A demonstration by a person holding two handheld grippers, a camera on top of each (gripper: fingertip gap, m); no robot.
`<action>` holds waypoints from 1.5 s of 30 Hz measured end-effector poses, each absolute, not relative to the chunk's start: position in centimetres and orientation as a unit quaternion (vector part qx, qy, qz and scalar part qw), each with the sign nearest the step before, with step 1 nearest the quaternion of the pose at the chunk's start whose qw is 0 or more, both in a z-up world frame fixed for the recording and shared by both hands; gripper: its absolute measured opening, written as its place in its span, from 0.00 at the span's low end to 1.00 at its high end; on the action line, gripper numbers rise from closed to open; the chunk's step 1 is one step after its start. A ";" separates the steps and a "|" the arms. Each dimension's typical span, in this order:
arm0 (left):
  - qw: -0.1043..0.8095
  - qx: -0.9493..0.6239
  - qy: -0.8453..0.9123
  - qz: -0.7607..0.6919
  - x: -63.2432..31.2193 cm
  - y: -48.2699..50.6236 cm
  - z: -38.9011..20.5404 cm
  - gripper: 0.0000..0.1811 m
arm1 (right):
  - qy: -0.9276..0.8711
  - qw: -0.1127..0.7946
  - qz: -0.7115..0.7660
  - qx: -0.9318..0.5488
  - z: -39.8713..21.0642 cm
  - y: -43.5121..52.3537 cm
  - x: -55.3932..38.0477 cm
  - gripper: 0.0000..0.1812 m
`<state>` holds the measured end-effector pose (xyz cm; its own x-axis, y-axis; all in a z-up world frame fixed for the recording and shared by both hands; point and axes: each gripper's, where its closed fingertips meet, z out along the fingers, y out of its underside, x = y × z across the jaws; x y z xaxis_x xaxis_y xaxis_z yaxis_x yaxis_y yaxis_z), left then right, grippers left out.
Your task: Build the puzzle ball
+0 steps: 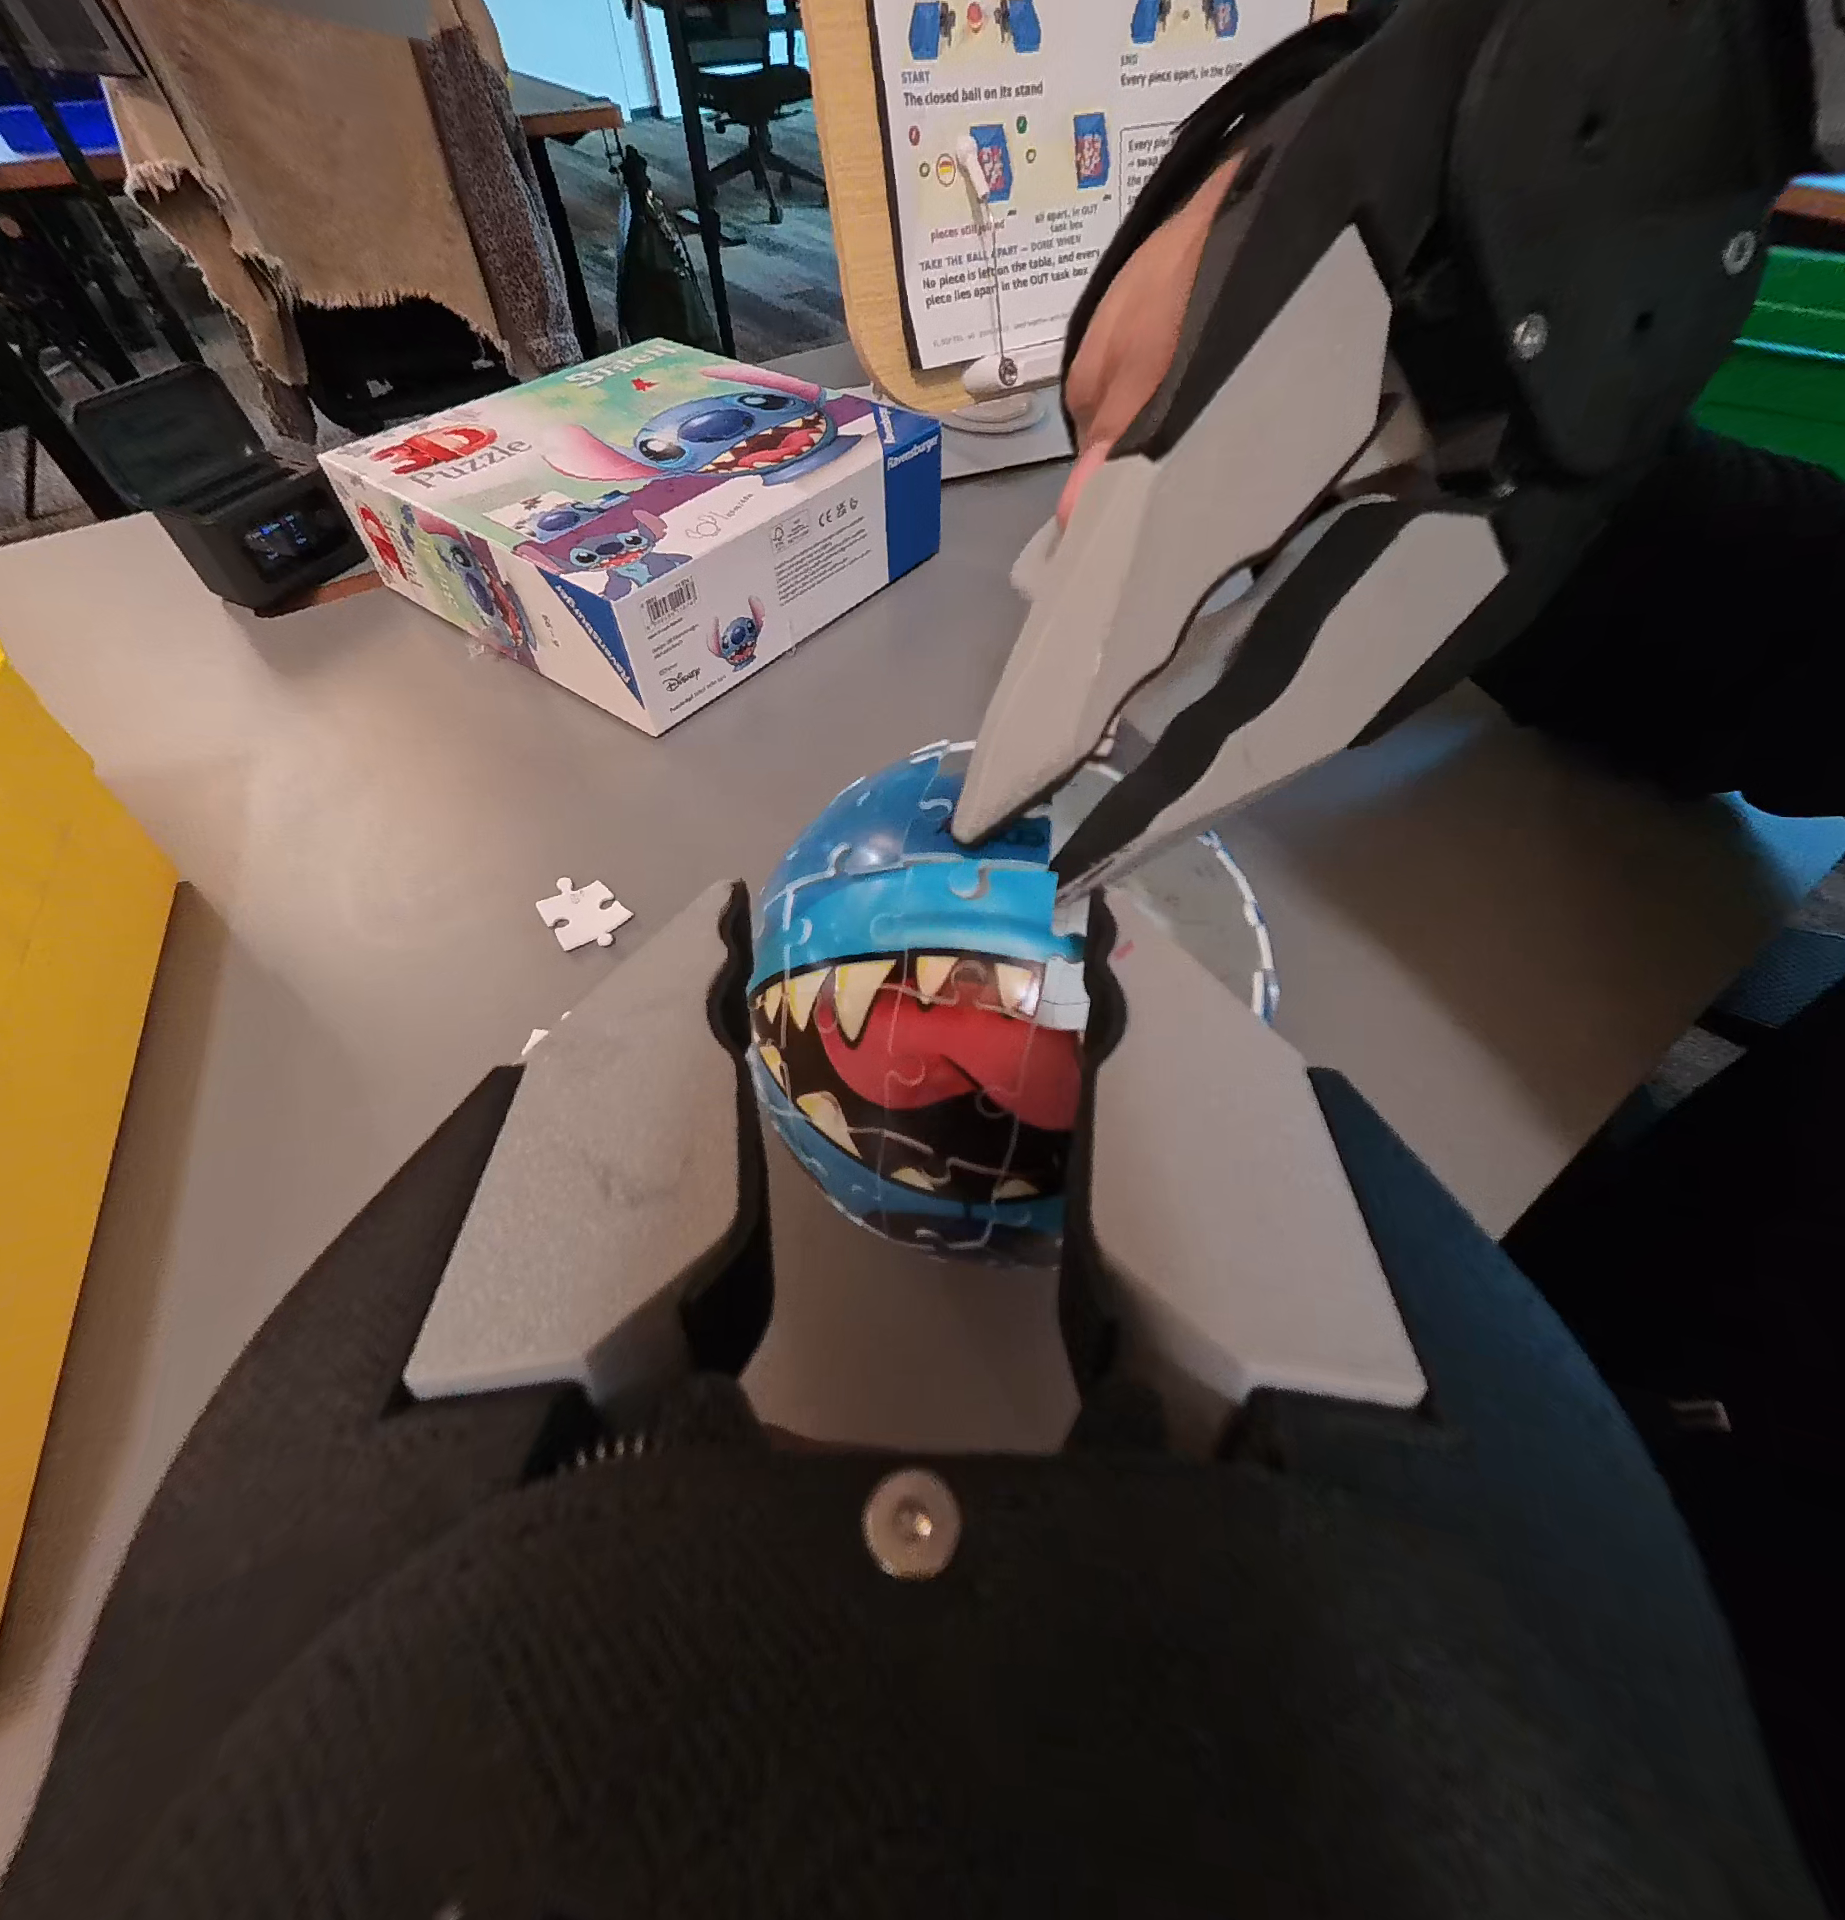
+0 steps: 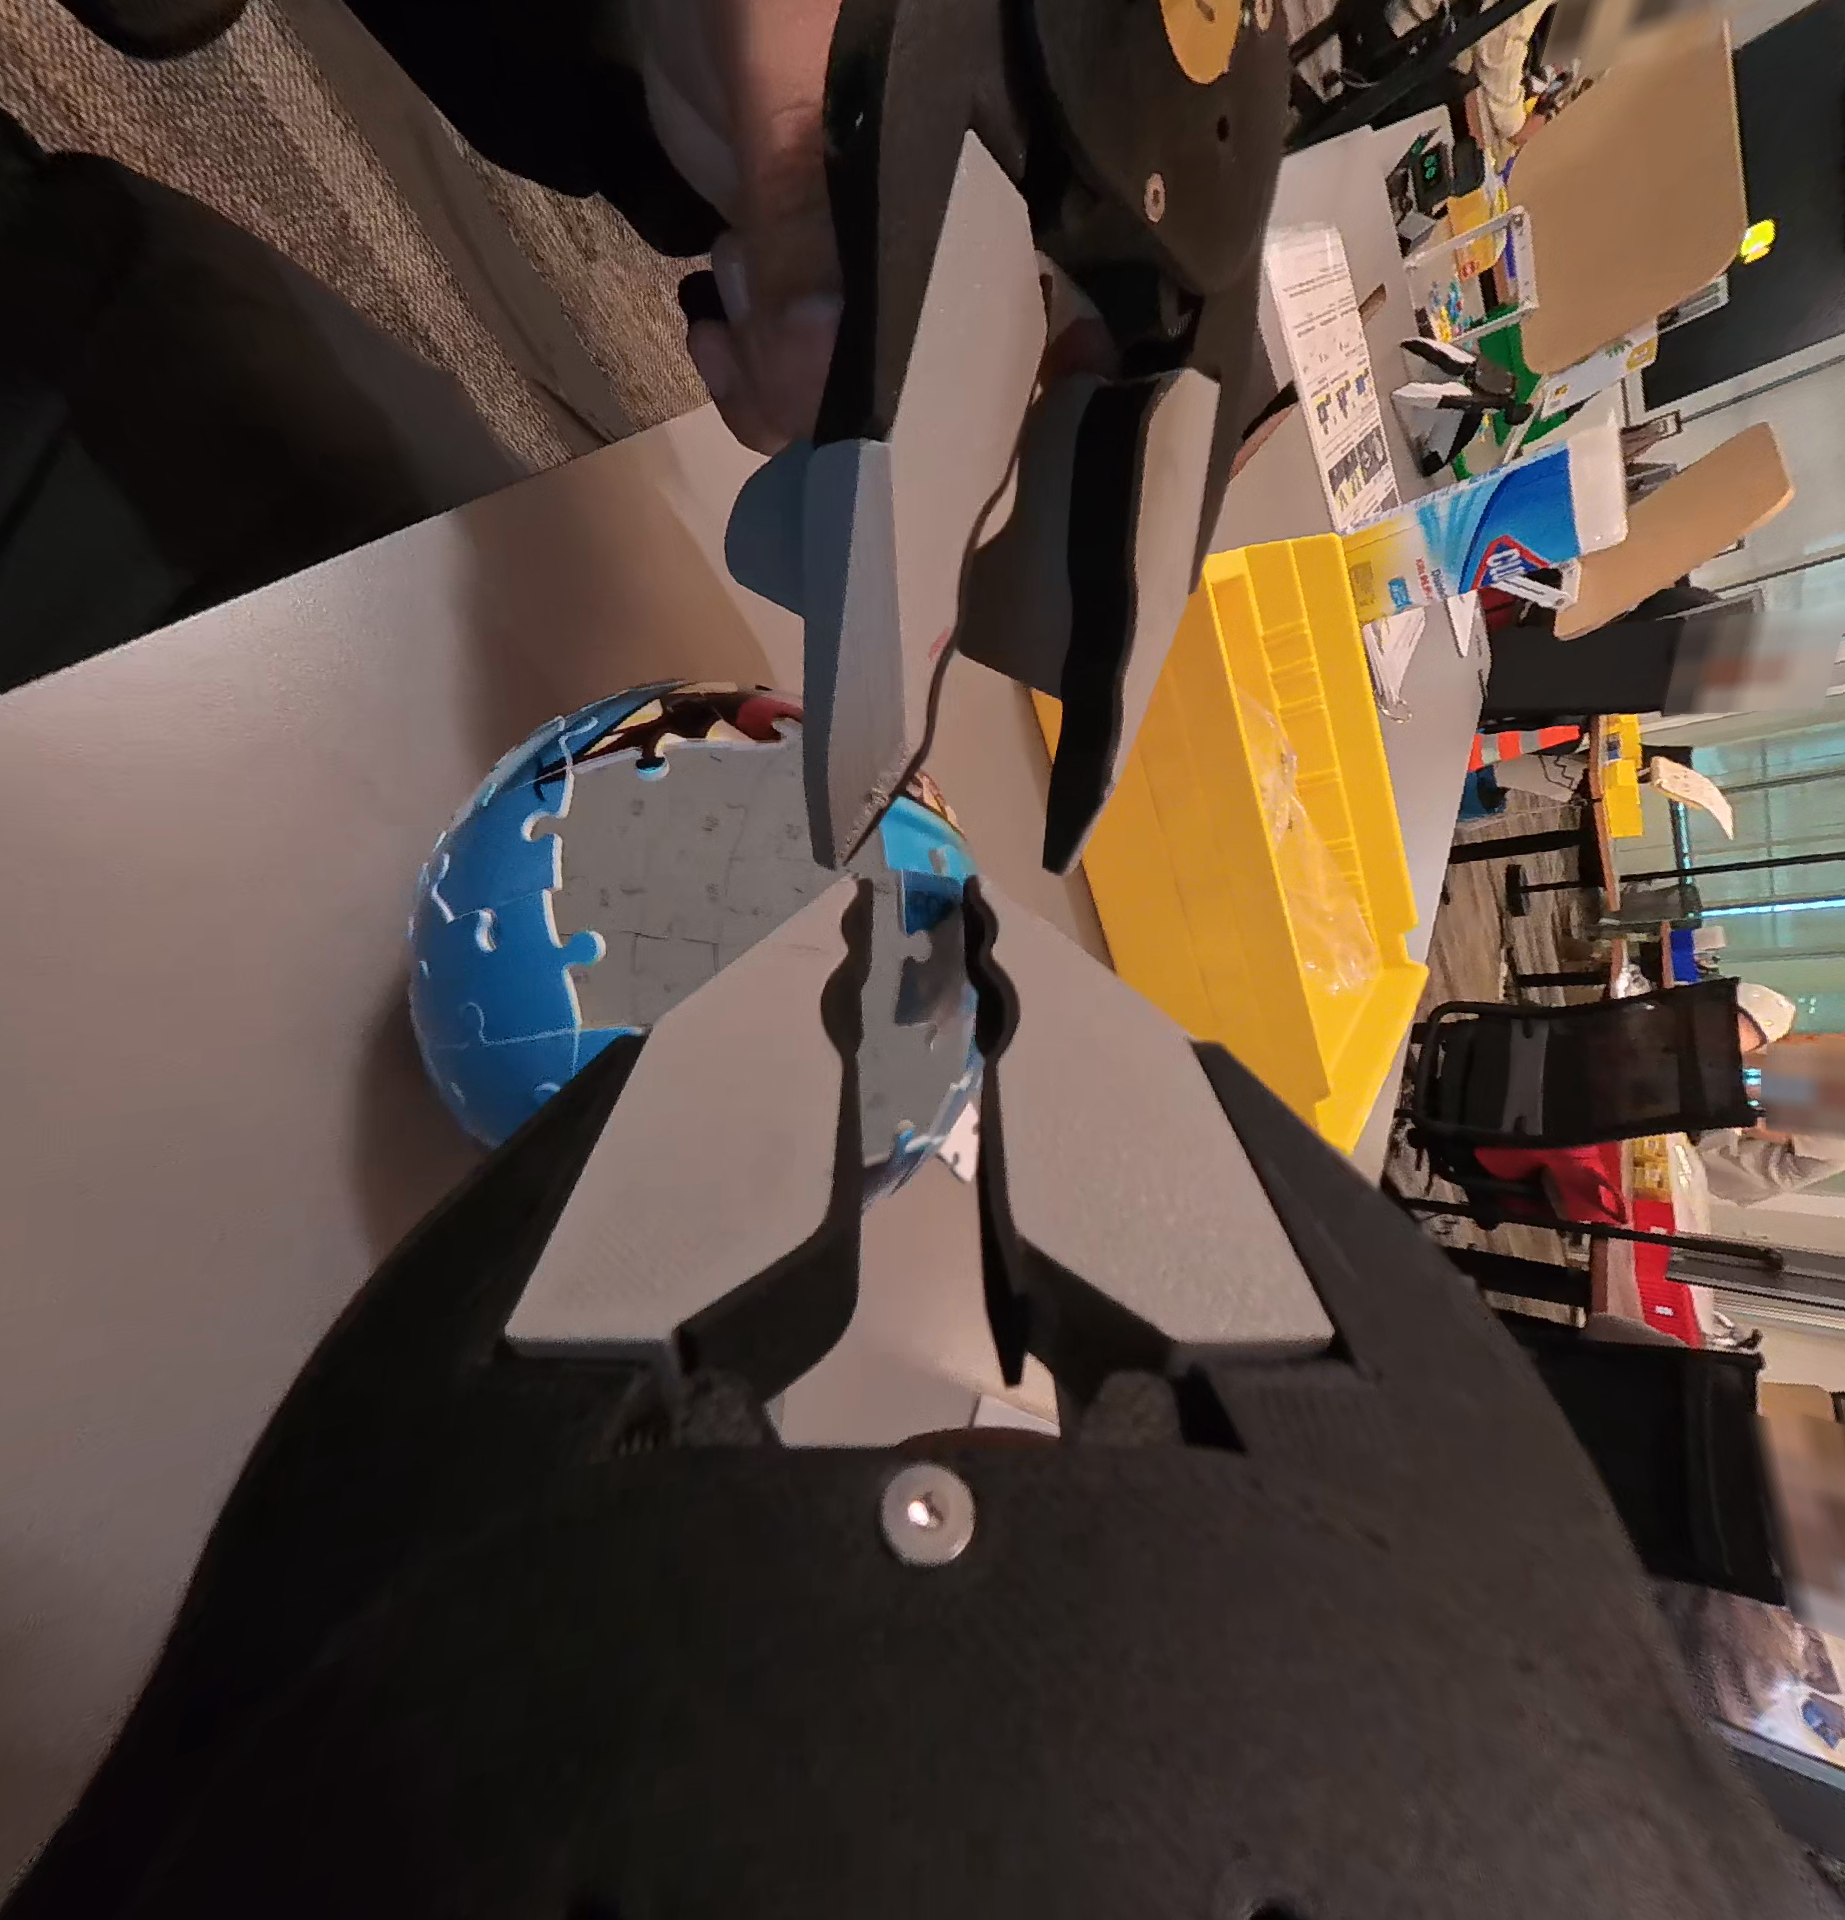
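The grey table (image 1: 378, 790) carries everything, and the puzzle ball (image 1: 897, 1091) sits on it near its front edge. A yellow bin (image 1: 45, 1039) stands well left of the ball. Behind the ball and to its left lies the puzzle box (image 1: 637, 540), printed with a brand logo, a title, a barcode and pictures of the blue cartoon creature. A black device (image 1: 222, 488) with a small lit display is just beyond the box. Behind the ball stands a wood-framed instruction board (image 1: 1001, 187) covered in text and small diagrams.

The left gripper (image 1: 913, 925) is clamped on the ball. One finger presses the outer left side and the other sits at the shell's open edge. The right gripper (image 1: 1006, 847) comes down on the ball's top, with a person's hand (image 1: 1115, 343) behind it. Its fingers are nearly together on a puzzle piece (image 2: 923, 966) at the rim. A loose white piece (image 1: 583, 912) lies face down just left of the ball.

The left wrist view shows the ball's printed face: teeth, red tongue and blue skin. The right wrist view instead shows the ball (image 2: 482, 935) from its unfinished side, with a grey interior carrying faint printed numbers and a jagged blue edge. There the right gripper (image 2: 913, 894) meets the left gripper (image 2: 949, 852) at that rim. The yellow bin (image 2: 1292, 831) shows its inner dividers and some clear plastic. Beyond the bin, a blue and white printed packet (image 2: 1469, 540) lies on another table.
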<state>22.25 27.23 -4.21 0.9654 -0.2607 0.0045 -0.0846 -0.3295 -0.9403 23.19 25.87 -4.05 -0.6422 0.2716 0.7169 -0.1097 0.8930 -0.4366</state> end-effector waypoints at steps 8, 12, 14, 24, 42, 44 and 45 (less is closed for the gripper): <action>0.574 -0.808 0.109 -0.078 22.3 27.2 -4.2 0.34 | -0.871 0.447 0.202 -0.016 -4.0 26.0 22.9 0.04; 0.576 -0.806 0.109 -0.081 22.2 27.2 -4.2 0.35 | -0.867 0.454 0.204 0.002 -3.9 26.0 23.0 0.03; 0.576 -0.806 0.108 -0.084 22.2 27.2 -4.2 0.35 | -0.865 0.458 0.203 0.013 -3.9 26.0 23.0 0.03; 0.578 -0.804 0.104 -0.092 22.0 27.3 -4.3 0.36 | -0.854 0.467 0.226 0.042 -3.7 26.2 23.0 0.02; 0.577 -0.804 0.115 -0.093 22.4 27.2 -4.0 0.35 | -0.848 0.471 0.238 0.059 -3.9 26.2 23.1 0.03; 0.576 -0.803 0.115 -0.095 22.5 27.1 -3.9 0.35 | -0.848 0.471 0.235 0.060 -4.0 26.2 23.0 0.04; 0.575 -0.804 0.115 -0.095 22.5 27.2 -4.0 0.35 | -0.848 0.472 0.234 0.060 -4.1 26.2 23.0 0.05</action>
